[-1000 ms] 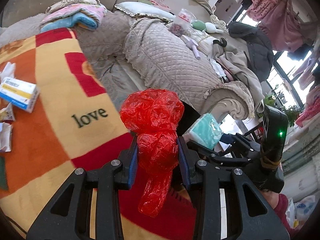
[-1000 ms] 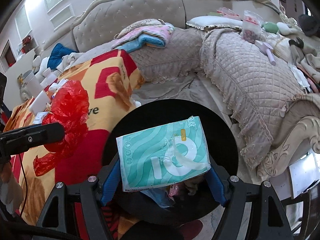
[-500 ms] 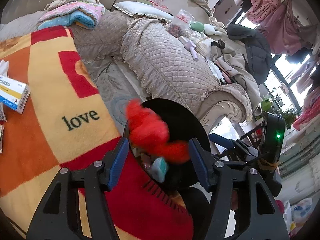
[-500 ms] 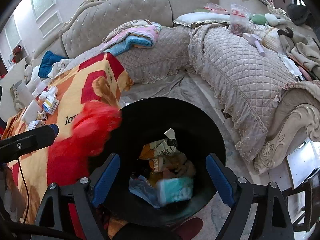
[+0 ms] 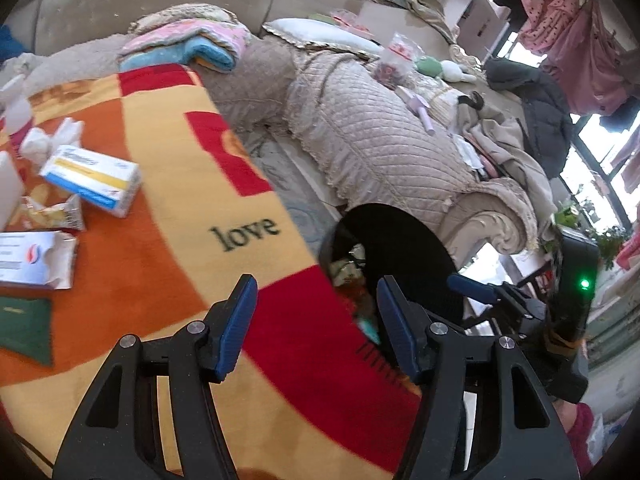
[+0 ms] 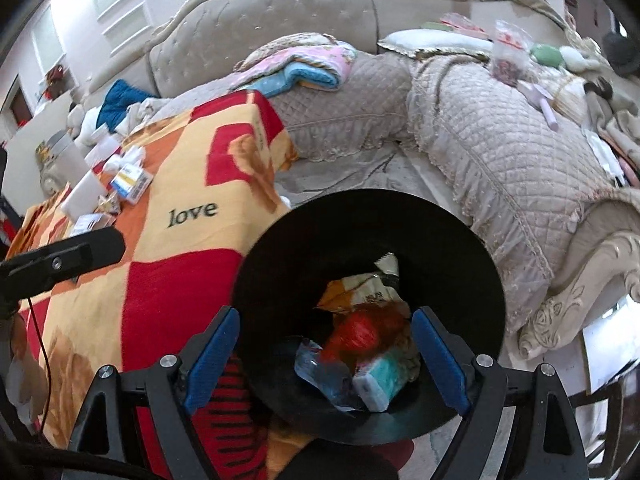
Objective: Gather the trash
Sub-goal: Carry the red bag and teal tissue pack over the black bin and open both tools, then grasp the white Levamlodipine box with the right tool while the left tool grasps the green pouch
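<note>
Grippers, left point(image 5: 316, 320) and right point(image 6: 326, 354), gape wide, holding nothing.

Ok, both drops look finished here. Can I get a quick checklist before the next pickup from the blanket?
1. Left gripper open and holding nothing: ok.
2. Right gripper open and holding nothing: ok.
3. Red plastic bag inside the black bin: ok.
4. Teal tissue pack inside the bin: ok.
5. Trash left on the blanket: not ok; a medicine box, torn white carton and snack wrapper remain.
6. Room left in the bin: cannot tell.
</note>
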